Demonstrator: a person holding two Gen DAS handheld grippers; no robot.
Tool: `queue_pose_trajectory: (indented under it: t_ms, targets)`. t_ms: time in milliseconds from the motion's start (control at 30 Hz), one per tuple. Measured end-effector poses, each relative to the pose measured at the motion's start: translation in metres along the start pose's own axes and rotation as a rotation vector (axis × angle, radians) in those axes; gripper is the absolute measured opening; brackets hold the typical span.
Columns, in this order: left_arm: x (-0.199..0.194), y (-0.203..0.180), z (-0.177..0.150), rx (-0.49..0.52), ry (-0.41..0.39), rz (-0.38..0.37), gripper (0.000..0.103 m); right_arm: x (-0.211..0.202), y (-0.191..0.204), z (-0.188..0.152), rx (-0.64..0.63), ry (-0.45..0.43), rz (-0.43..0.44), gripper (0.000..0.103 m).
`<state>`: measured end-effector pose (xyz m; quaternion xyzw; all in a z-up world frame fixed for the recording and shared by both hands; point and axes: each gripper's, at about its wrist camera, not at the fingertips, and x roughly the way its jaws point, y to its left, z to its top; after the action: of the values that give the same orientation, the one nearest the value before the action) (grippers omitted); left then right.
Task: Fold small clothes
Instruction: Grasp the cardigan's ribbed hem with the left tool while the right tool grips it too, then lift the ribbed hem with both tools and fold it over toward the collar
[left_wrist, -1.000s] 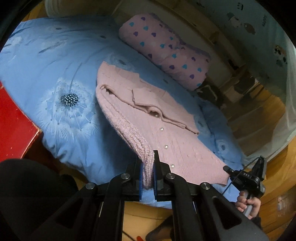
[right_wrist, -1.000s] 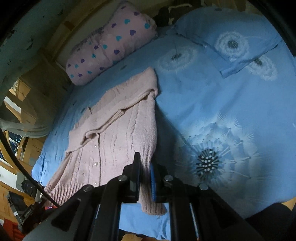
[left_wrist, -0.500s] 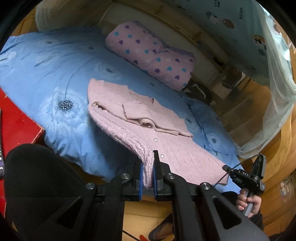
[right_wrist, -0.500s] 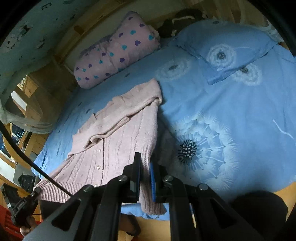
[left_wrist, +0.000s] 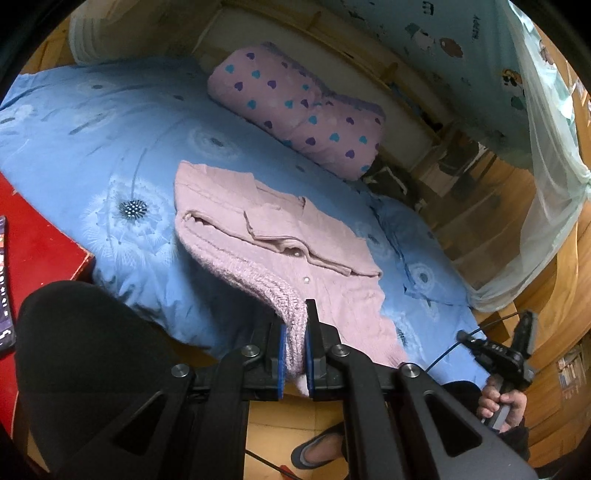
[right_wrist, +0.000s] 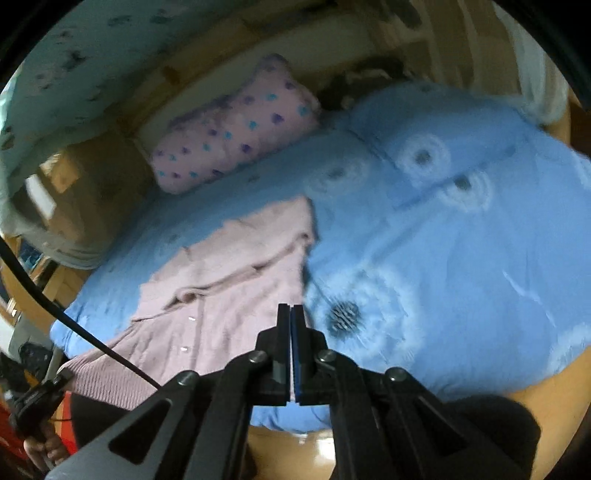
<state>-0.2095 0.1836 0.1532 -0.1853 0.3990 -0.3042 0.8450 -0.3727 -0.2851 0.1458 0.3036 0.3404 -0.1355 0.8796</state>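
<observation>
Pale pink cable-knit buttoned cardigan (left_wrist: 295, 240) is spread on blue dandelion-print bedding (left_wrist: 110, 155); its near hem is clamped in left gripper (left_wrist: 294, 354). Right gripper (right_wrist: 291, 354) is closed, empty.

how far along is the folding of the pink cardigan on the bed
Done: one side of the pink cardigan is folded in over its button front. In hand: the left gripper is shut on a hem corner; the right gripper is shut too, blur hiding whether it pinches fabric. Left: the hem-to-collar fold; the cardigan lies full length on the bed cover.
</observation>
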Motion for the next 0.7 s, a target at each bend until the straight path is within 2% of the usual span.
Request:
queue_pose_trajectory:
  t_ms: [33,67,100,200,300,400,433,467,533,633,700]
  targets:
    - [0.001,0.000,0.001,-0.002,0.000,-0.001,0.000,0.009,-0.004,-0.004,0.032,0.032,0.003,0.037]
    - [0.002,0.000,0.002,-0.004,-0.001,-0.003,0.000,0.022,-0.010,-0.010,0.072,0.082,0.004,0.069]
    - [0.002,0.000,0.003,-0.002,-0.001,-0.004,0.000,0.033,-0.014,-0.015,0.090,0.117,-0.001,0.073]
    - [0.004,0.000,0.003,0.002,0.001,-0.002,0.000,0.057,-0.014,-0.023,0.071,0.193,-0.025,0.072]
    - [0.007,-0.002,0.001,0.002,0.008,-0.011,0.000,0.078,-0.006,-0.025,0.054,0.247,-0.011,0.069]
    - [0.009,-0.003,0.000,0.000,0.007,-0.026,0.000,0.109,-0.003,-0.034,0.078,0.346,0.042,0.046]
    - [0.010,-0.004,0.000,0.004,0.004,-0.029,0.000,0.119,-0.004,-0.039,0.083,0.370,0.044,0.017]
    - [0.010,-0.005,0.000,0.010,0.001,-0.034,0.000,0.128,-0.005,-0.043,0.098,0.407,0.042,0.010]
    - [0.009,-0.003,0.001,0.003,-0.003,-0.040,0.000,0.124,-0.004,-0.044,0.114,0.388,0.064,0.009]
    - [0.001,0.000,0.006,-0.016,-0.019,-0.074,0.000,0.085,0.006,-0.029,0.079,0.246,0.155,0.009]
    - [-0.004,-0.001,0.009,-0.008,-0.035,-0.062,0.000,0.055,0.010,-0.019,0.075,0.169,0.193,0.009]
